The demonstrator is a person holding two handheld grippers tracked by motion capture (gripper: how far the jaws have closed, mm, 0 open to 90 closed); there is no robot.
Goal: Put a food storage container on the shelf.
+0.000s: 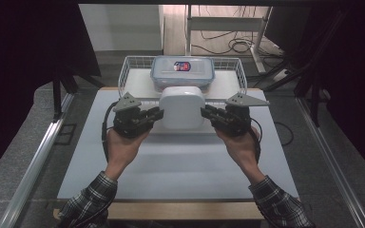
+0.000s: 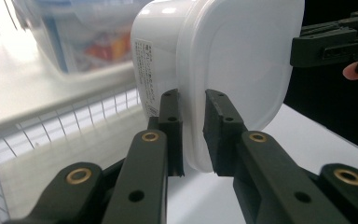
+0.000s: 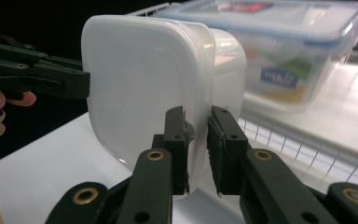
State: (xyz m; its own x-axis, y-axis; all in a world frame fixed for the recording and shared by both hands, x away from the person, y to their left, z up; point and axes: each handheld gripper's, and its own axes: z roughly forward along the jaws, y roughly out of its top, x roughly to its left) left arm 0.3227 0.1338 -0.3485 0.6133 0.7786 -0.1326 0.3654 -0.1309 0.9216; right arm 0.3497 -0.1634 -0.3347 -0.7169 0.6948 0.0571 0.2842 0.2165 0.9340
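A white lidded container hangs tipped on its side above the white table, just in front of the wire basket. My left gripper is shut on the lid rim at its left side, and my right gripper is shut on the rim at its right. In the left gripper view the jaws pinch the lid's edge of the container, with the right gripper beyond. In the right gripper view the jaws clamp the rim of the container.
A clear box with a blue lid stands in the wire basket, right behind the white container. The basket's front wire wall is close under the container. Dark curtains flank the table, and metal rails run along both sides.
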